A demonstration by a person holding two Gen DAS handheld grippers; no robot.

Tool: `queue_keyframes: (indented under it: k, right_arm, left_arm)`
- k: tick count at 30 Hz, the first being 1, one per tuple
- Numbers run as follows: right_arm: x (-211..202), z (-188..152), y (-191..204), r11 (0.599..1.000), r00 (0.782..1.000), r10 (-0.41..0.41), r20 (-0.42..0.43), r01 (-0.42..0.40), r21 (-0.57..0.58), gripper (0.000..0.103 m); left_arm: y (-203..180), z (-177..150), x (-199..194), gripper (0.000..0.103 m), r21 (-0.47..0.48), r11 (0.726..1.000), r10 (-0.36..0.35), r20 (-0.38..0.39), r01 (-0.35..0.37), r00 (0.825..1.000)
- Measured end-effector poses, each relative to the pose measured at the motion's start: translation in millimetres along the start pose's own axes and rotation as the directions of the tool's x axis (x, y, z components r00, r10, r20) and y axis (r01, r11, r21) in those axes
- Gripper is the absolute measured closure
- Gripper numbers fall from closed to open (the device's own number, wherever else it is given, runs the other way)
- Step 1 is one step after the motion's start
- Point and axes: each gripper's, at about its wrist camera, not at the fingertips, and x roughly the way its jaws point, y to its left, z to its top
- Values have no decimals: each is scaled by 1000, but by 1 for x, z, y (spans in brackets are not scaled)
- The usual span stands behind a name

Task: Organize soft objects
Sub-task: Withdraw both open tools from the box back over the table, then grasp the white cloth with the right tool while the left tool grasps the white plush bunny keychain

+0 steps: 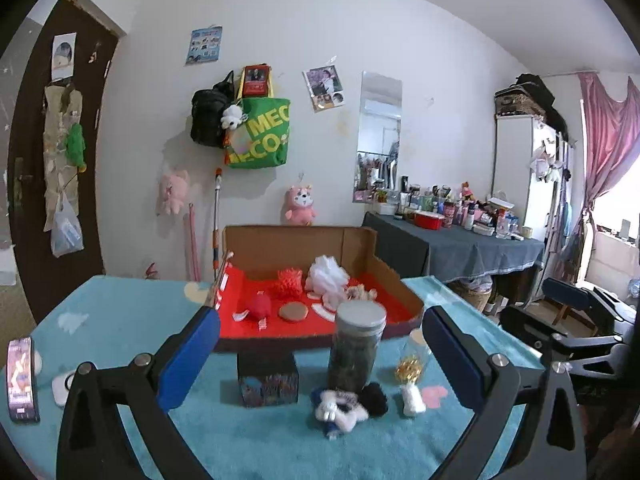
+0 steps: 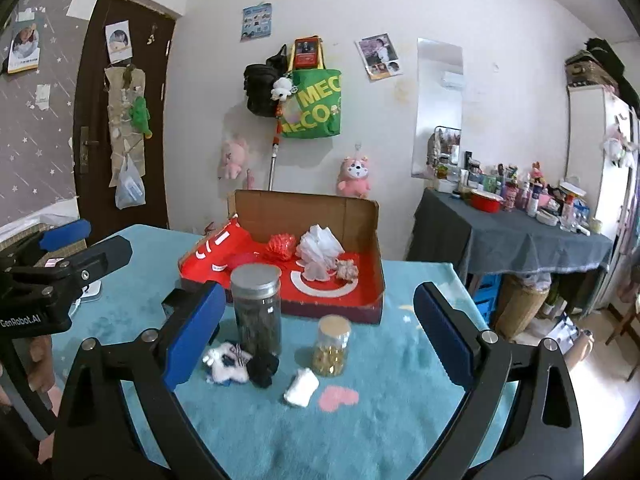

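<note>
On the far left, one flat phone (image 1: 22, 380) lay on the fuzzy teal cloth (image 1: 120, 320). My left gripper (image 1: 320, 356) was spread wide, blue pads gripping nothing. Between its fingers stood one small dark cube box (image 1: 267, 380) and one tall cylindrical jar (image 1: 354, 348) with a grey lid. Three soft items lay in front of the jar: one fluffy white-and-blue toy (image 2: 226, 362), one black pompom (image 2: 262, 368) touching it, and one white roll (image 2: 301, 390) apart to the right. One short glass jar (image 2: 331, 346) held gold pieces. Behind, the red-lined cardboard tray (image 2: 372, 280) held one red mesh puff (image 2: 280, 246) and one white mesh puff (image 2: 320, 250). My right gripper (image 2: 320, 336) was likewise released, holding nothing.
</note>
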Motion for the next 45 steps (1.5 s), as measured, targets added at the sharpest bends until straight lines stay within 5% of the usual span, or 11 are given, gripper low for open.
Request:
queue_keyframes:
  k: [10,22,34,45]
  right_arm:
    - [14,-48,-6,999,996,-29,-83,32,43,6]
    - [44,-103,-12,995,971,-38,-235,58,79,6]
    - [58,-127,-11,994,950,-11,-313,46,103,6]
    - [64,-133,-13,992,942,0,-337,43,120,6]
  left_arm:
    - [-1,-58,26,0,3,1000,28,-134,-27,991]
    - [-2,-111,53,0,7,999,34,-285,-34,958]
    - [5,-128,68,0,-32,999,24,-369,-38,929]
    - [8,-132,71,0,-43,998,18,-391,-38,920]
